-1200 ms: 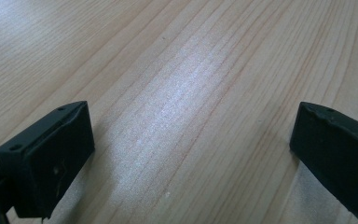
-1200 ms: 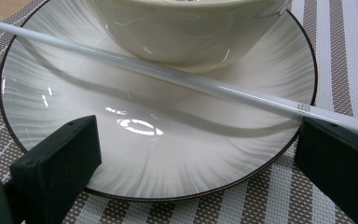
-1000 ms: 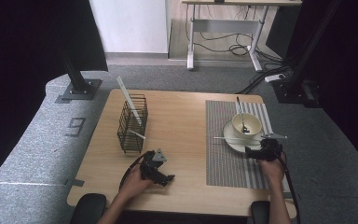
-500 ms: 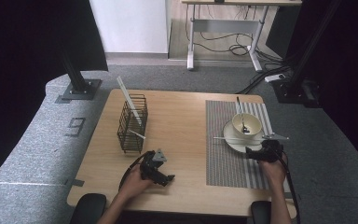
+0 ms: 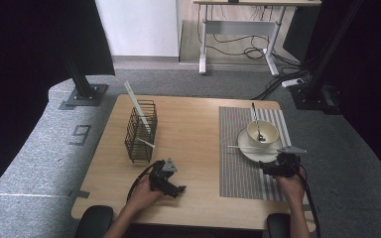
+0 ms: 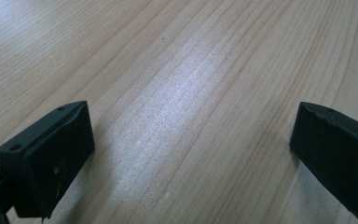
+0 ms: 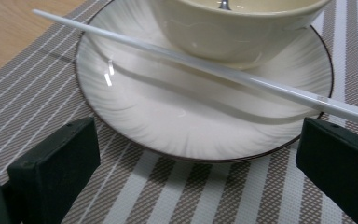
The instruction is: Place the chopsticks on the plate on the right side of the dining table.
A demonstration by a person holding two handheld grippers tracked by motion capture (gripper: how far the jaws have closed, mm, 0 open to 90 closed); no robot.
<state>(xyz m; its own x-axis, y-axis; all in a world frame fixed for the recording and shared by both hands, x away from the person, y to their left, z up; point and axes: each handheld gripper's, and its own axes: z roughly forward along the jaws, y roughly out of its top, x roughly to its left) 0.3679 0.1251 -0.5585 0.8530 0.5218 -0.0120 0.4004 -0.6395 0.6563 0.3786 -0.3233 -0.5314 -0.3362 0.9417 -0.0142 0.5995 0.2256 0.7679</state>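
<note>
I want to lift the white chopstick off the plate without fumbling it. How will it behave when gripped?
The chopstick looks thin, smooth and glossy, so it may slip between the fingers. It spans the plate rim to rim, leaning against the bowl, so a nudge could roll or slide it. It appears stiff and light.

Chopstick [image 7: 223,70] right end cut by frame edge — bowl [image 7: 237,28] top cropped.

A glossy ceramic plate [image 7: 168,116] and bowl [image 7: 233,28] sit on a woven, striped cloth placemat [image 7: 205,196] over a matt, grained wooden table [image 6: 191,84], beside a smooth white plastic chopstick [image 7: 214,70].
</note>
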